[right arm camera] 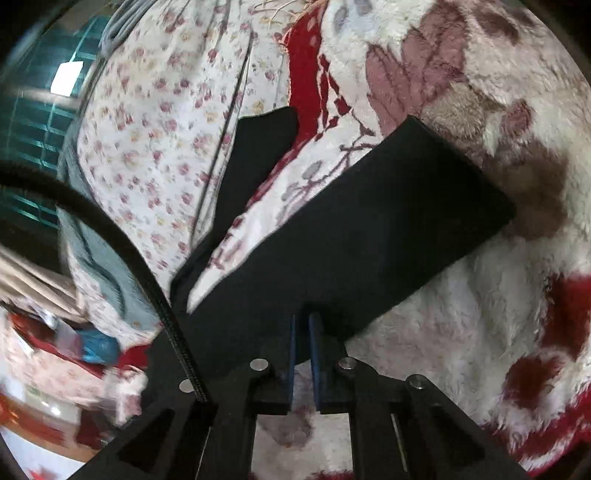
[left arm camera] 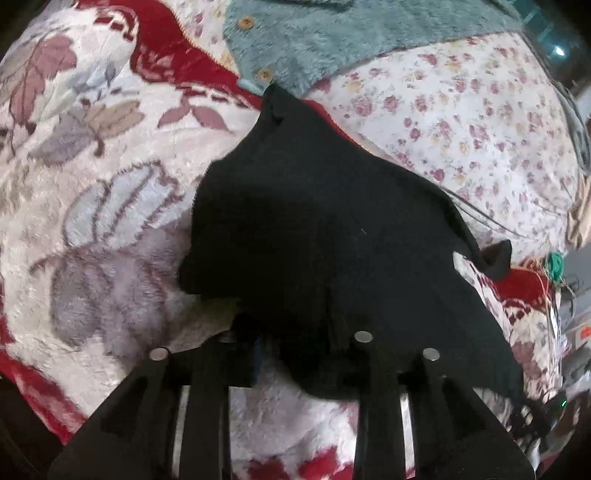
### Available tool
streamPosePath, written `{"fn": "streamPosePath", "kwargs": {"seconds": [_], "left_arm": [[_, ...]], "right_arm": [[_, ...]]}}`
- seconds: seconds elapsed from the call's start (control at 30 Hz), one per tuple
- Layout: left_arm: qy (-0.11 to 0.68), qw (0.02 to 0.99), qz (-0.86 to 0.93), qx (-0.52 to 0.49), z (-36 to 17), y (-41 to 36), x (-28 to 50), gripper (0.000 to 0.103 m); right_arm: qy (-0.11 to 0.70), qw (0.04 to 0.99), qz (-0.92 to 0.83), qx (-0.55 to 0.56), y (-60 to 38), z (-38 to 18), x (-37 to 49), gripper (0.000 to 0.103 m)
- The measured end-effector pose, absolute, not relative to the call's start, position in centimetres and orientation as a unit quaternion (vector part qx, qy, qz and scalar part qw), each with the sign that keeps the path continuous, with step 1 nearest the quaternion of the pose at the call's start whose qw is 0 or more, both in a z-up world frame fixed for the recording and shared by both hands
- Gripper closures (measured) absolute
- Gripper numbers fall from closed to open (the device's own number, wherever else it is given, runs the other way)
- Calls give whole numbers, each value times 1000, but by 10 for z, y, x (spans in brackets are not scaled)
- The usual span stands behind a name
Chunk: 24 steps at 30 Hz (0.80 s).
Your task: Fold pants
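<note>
Black pants [left arm camera: 332,236] lie partly bunched on a plush floral blanket [left arm camera: 110,192] spread over a bed, the cloth running from the lower centre of the left wrist view up toward 12 o'clock, where it meets a teal fleece garment [left arm camera: 332,33]. The left claw [left arm camera: 295,354] sits at the pants' near edge; dark cloth hides its tips, so whether it grips cannot be told. In the right wrist view the right claw [right arm camera: 304,332] stands nearly together, blue pads pinching the fabric's edge, one leg reaching to 2 o'clock and the other to 11 o'clock over a rose-print sheet [right arm camera: 155,140]. The risk from here, as a judgement: the right pinch catches only a thin margin and could slip once the cloth is lifted, and the spread legs could fold unevenly or drag the blanket's pile.
</note>
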<state>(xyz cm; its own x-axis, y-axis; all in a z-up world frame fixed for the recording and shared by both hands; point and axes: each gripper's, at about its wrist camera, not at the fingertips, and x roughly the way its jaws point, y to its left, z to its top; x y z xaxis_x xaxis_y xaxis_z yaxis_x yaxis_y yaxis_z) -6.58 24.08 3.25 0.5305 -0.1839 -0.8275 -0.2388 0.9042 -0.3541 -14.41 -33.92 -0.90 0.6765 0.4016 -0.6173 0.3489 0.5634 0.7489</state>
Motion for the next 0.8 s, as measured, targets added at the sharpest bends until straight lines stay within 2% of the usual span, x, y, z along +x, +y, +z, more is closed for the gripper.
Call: {"fn": "streamPosePath", "kwargs": {"seconds": [0.03,0.07,0.1,0.13,0.33,0.4,0.43,0.47,0.8], "left_arm": [[485,849,24,-210,37,242,-70,61],[484,851,34,-202,44,244,-75,55],[482,852,38,-198,50,246,-79,54],[477,856,42,-193,60,248,-84,54],[434,886,50,-155,108,238,-90,54],[425,889,29,-170,120,231,-83,43],[424,887,14,-181,122,226,-74,31],[431,881,-6,-197,122,219,-61,26],[517,828,-74,-203,70,138,65,26]], "right_arm": [[392,800,13,454,-339,0,-145,76],[384,810,12,443,-339,8,-143,70],[372,821,16,432,-338,18,-140,62],[367,826,22,426,-337,25,-137,59],[377,848,48,369,-320,50,-65,58],[376,853,51,359,-317,53,-38,56],[378,854,51,353,-314,54,-16,52],[383,854,50,347,-311,53,3,51],[466,842,-23,270,-281,25,159,51]]}}
